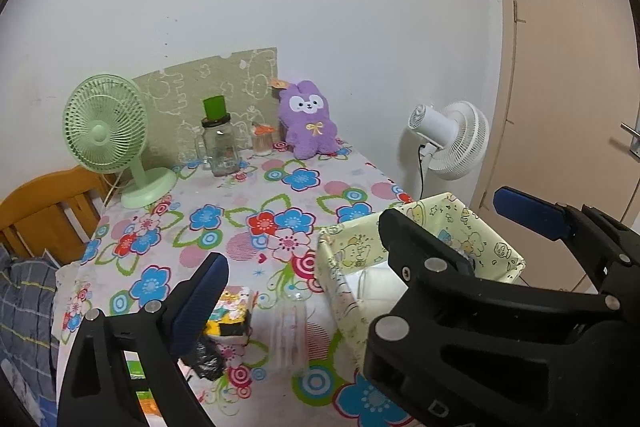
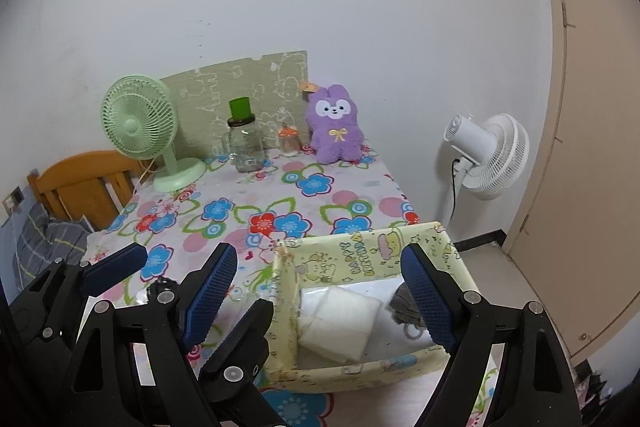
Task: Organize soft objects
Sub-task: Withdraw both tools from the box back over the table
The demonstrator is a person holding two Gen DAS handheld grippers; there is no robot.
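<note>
Both tongs hang wide open and empty, the left gripper [image 2: 182, 281] at lower left and the right gripper [image 2: 318, 291] over the yellow fabric box [image 2: 360, 373], where a folded white cloth [image 2: 340, 323] and something grey (too tangled to name) already lie; the purple plush rabbit [image 2: 335, 125] waits against the wall, upper centre, likely next.

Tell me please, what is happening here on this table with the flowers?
A person is tidying soft things, with a hand-held gripper in each hand. Both the left hand-held gripper and the right hand-held gripper are open and hold nothing. A folded white cloth and something grey already lie in the yellow fabric box at the table's near edge. A purple plush bunny sits at the far edge against the wall, untouched.
</note>
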